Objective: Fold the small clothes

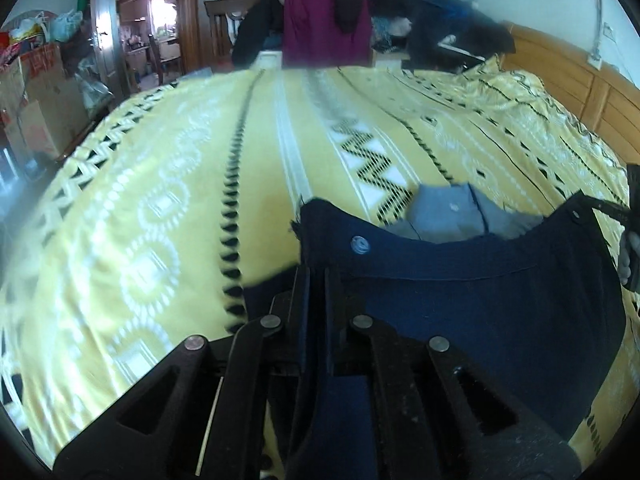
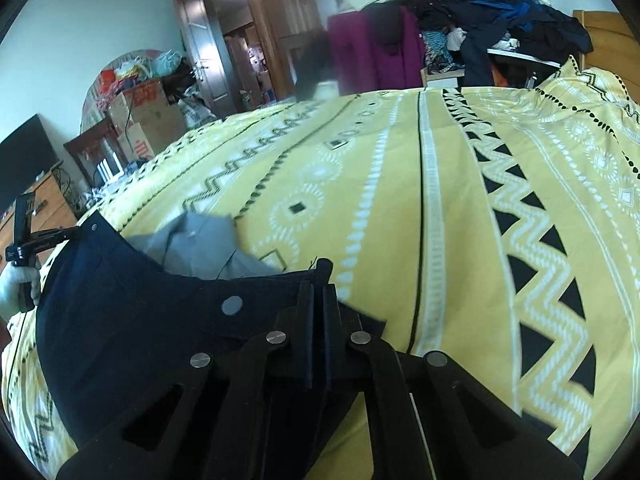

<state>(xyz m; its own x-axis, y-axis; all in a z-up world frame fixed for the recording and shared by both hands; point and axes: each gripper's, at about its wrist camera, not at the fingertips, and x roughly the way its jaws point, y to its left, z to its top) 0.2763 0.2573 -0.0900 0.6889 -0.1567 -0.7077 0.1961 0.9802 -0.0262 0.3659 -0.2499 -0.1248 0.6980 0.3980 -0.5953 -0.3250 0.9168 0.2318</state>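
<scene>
A dark navy garment (image 1: 460,300) with metal snap buttons hangs stretched between my two grippers above the yellow patterned bed cover (image 1: 160,200). My left gripper (image 1: 317,276) is shut on the garment's left top corner. My right gripper (image 2: 318,290) is shut on the opposite corner of the navy garment (image 2: 140,320). Each gripper also shows in the other's view: the right gripper (image 1: 592,204) at the far right edge, the left gripper (image 2: 76,232) at the far left with a white-gloved hand (image 2: 16,288) behind it. A grey garment (image 1: 452,212) (image 2: 200,236) lies crumpled on the bed just beyond the navy one.
Beyond the bed's far edge a maroon cloth (image 1: 326,28) hangs among heaped clothes (image 2: 500,20). Cardboard boxes (image 1: 36,100) and bags stand at the left near an open door (image 2: 200,52). A wooden headboard (image 1: 580,80) borders the bed on the right.
</scene>
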